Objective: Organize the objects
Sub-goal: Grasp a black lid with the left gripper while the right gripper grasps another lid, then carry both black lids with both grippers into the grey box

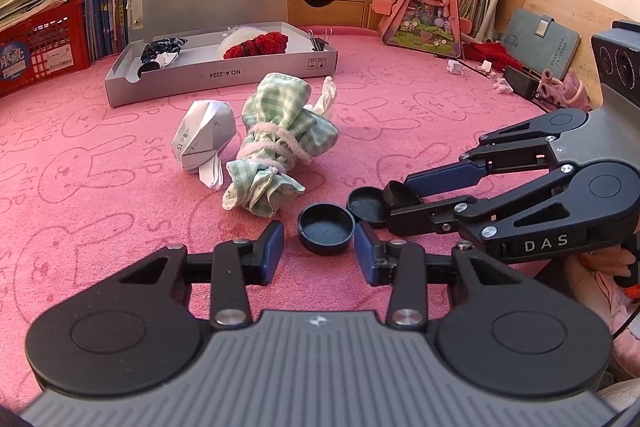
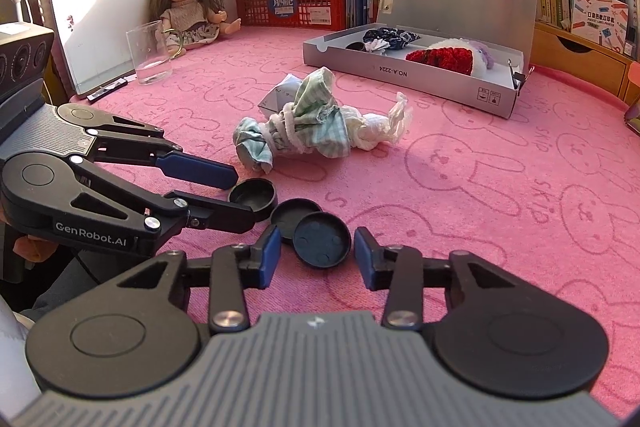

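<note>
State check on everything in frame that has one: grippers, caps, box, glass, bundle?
left gripper, shut on left cap
right gripper, shut on right cap
middle cap, loose, hollow side up
grey box, lid open
glass, upright, empty
cloth bundle, tied, lying on its side
</note>
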Demonstrator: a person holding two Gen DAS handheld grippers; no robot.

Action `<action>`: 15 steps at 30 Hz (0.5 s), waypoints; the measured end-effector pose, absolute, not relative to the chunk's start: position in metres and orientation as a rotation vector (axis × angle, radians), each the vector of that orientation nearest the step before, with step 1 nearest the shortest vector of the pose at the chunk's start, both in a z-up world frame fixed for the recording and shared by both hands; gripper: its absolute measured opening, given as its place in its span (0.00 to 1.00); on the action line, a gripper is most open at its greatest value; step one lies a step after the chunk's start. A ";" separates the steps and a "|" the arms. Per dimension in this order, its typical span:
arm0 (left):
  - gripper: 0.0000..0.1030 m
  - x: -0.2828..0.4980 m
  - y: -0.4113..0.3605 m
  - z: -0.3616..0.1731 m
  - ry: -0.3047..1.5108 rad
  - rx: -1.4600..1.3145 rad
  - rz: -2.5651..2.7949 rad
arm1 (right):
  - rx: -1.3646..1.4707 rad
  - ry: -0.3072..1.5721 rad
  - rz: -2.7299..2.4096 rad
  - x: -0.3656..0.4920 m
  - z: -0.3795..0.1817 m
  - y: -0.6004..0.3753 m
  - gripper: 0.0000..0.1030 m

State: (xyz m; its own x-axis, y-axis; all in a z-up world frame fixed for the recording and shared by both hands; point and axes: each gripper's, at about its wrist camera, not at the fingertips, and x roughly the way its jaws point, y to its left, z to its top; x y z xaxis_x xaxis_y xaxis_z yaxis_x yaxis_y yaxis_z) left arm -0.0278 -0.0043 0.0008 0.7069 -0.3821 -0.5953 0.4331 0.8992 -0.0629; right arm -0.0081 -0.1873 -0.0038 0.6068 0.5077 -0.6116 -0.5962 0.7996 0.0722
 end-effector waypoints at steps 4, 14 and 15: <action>0.33 -0.027 0.001 0.002 0.640 0.067 -0.420 | -0.144 0.652 0.610 -0.011 -0.003 -0.188 0.36; 0.34 -0.033 0.001 0.002 0.608 0.091 -0.378 | -0.152 0.635 0.517 -0.015 -0.004 -0.195 0.42; 0.34 -0.033 -0.001 0.001 0.605 0.093 -0.377 | -0.155 0.628 0.508 -0.016 -0.004 -0.195 0.47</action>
